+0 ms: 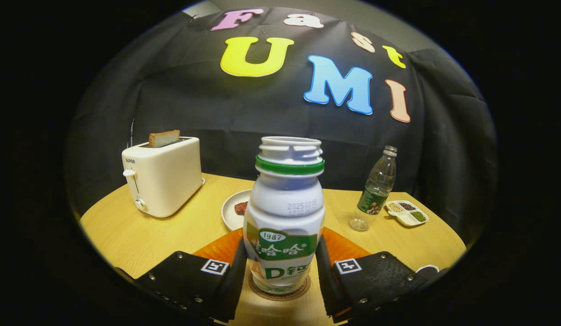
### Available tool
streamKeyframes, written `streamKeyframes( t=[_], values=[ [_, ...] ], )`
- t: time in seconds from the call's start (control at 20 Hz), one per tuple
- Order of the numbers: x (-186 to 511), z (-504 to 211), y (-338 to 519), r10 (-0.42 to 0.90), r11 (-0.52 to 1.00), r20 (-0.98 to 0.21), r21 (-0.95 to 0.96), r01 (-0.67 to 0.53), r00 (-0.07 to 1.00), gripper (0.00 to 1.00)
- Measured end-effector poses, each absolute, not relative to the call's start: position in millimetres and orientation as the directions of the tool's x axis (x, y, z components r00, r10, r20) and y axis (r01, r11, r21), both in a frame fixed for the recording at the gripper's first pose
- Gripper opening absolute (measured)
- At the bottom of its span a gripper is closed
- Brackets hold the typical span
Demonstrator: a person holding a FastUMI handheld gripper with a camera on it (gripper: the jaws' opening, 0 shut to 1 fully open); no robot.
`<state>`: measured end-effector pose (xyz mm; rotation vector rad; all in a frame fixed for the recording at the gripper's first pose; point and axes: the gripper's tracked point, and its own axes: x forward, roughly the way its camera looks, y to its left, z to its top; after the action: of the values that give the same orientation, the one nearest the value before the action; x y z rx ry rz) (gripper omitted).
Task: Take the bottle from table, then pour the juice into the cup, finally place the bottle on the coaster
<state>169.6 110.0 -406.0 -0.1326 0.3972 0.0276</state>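
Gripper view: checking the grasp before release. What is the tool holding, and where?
The tool clamps the white bottle at its labelled lower body.

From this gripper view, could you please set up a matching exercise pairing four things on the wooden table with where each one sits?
Things:
1. white capless bottle with green neck ring
2. cream toaster
3. clear plastic bottle
4. white divided dish of seeds

Places:
A. just beside the clear bottle, on the far side from the plate
B. between the jaws of the gripper, standing on a round coaster
C. beyond the fingers, holding a slice of toast
D. between the white plate and the divided dish

Pairs: 1-B, 2-C, 3-D, 4-A
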Motion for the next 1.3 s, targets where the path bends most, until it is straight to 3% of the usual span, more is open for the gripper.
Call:
streamKeyframes(
  t=[0.9,1.05,1.15,1.3],
  values=[
    [167,-420,107,-0.006,0.997,-0.38,-0.076,-0.024,0.925,0.71],
    [164,-433,110,0.003,0.997,-0.422,-0.074,-0.038,0.906,0.81],
    [160,-427,119,0.056,0.997,-0.401,-0.029,-0.074,0.914,0.99],
    [162,-411,113,0.042,0.998,-0.351,-0.029,-0.056,0.936,0.97]
  ],
)
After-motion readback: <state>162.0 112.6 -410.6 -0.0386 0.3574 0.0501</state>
